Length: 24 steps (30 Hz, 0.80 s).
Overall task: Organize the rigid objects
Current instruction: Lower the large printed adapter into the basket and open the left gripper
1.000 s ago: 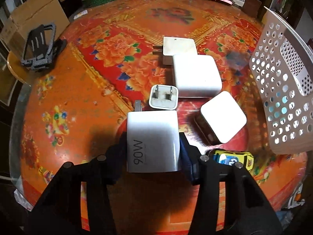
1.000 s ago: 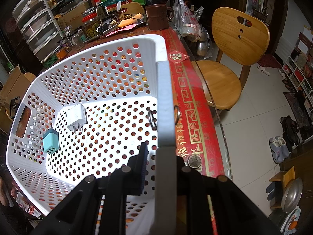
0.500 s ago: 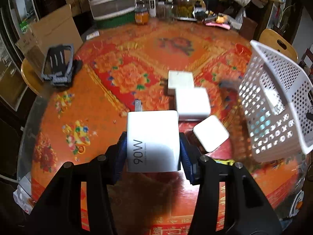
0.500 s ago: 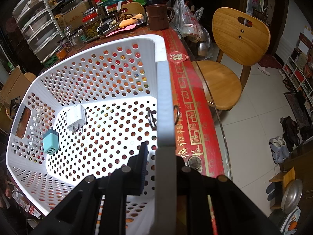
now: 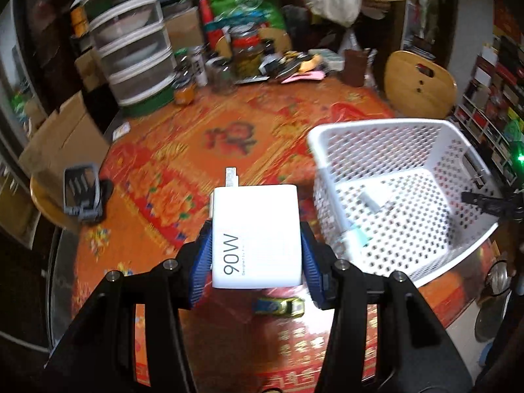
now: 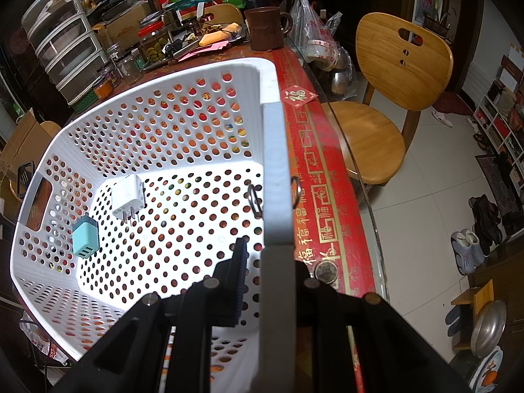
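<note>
The left gripper [image 5: 257, 245] clamps a white 90W charger [image 5: 256, 234] at frame centre, prongs pointing away, raised above the floral tablecloth [image 5: 183, 150]. The white perforated basket [image 5: 406, 203] sits at right. The right gripper [image 6: 271, 262] is closed on the basket's rim [image 6: 274, 170]; inside lie a white plug adapter [image 6: 128, 195] and a teal charger [image 6: 85, 237], lower left.

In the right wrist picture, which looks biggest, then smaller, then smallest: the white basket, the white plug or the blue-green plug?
1. white basket, by far.
2. and 3. white plug and blue-green plug look about alike; I can't rank them surely.
</note>
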Each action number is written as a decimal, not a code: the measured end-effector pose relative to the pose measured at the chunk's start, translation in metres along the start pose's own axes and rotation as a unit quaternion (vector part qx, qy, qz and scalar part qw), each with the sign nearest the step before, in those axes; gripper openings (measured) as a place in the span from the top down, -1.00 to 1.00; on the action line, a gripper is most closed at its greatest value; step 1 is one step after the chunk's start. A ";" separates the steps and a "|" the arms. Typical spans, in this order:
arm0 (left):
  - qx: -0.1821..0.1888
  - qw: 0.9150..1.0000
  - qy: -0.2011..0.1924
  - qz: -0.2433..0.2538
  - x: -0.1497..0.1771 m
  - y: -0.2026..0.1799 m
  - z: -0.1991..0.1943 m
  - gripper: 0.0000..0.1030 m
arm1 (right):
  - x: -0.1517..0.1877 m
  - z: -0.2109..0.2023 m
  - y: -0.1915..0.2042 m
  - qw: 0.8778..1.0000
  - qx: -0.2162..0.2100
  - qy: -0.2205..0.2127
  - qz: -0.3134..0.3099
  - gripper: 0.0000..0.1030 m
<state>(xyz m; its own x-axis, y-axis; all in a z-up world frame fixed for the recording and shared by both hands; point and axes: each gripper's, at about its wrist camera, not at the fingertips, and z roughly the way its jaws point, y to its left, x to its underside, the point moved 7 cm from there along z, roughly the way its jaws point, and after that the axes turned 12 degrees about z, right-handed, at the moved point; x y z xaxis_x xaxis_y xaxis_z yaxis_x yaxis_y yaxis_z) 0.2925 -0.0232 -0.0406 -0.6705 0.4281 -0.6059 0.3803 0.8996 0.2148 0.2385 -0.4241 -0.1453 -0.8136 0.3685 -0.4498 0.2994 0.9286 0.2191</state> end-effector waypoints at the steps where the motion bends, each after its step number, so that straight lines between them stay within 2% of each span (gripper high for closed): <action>1: 0.001 1.000 -0.003 0.005 -0.005 -0.005 -0.002 0.09 | 0.000 0.000 0.000 1.000 0.000 0.000 0.000 0.70; 6: 0.019 0.999 -0.011 0.029 -0.034 -0.036 -0.009 0.09 | 0.000 0.000 0.000 1.000 0.000 0.000 0.000 0.70; 12: 0.047 0.997 0.004 0.066 -0.056 -0.081 0.007 0.09 | 0.000 0.000 0.000 1.000 0.000 0.000 0.001 0.70; 24: 0.091 0.988 0.054 0.112 -0.057 -0.145 0.061 0.09 | -0.001 0.000 0.000 1.000 0.000 0.000 0.001 0.70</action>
<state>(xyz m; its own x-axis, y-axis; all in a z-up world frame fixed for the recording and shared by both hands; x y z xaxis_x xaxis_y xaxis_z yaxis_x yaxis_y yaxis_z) 0.3146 -0.1834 -0.0839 -0.6173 0.6302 -0.4709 0.6283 0.7552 0.1871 0.2391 -0.4238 -0.1450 -0.8129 0.3706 -0.4492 0.3011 0.9278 0.2205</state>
